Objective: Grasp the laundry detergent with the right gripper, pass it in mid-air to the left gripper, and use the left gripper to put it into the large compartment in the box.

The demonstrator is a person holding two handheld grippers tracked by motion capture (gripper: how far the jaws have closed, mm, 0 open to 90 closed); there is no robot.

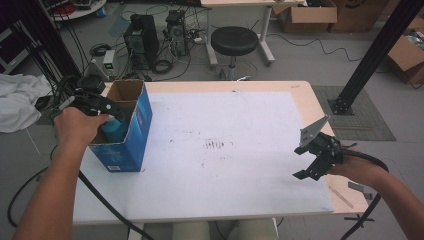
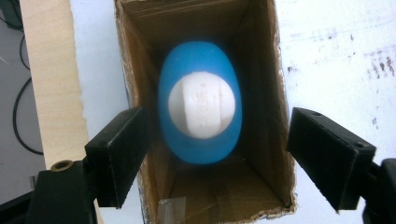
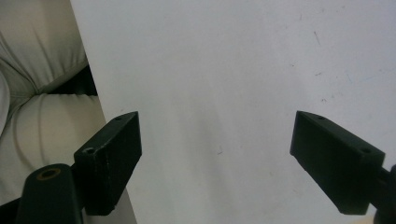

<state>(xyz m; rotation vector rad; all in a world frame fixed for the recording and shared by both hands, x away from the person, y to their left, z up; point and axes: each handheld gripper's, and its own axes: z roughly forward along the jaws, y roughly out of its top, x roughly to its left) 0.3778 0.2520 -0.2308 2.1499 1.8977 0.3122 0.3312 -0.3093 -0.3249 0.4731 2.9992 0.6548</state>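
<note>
- Your left hand-held gripper (image 2: pixel 212 158) hangs spread above the open blue box (image 1: pixel 131 131), pinching nothing.
- The blue bottle (image 2: pixel 200 101) stands upright inside, directly below.
- Your right hand-held gripper (image 3: pixel 233 163) idles spread, well apart.

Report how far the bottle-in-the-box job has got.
Done: the blue bottle with a white cap stands inside the open cardboard box. In hand: the left gripper sits above the box, fingers spread wide and clear of the bottle. Left: lifting that gripper away. The right gripper waits open over the white table sheet.
</note>
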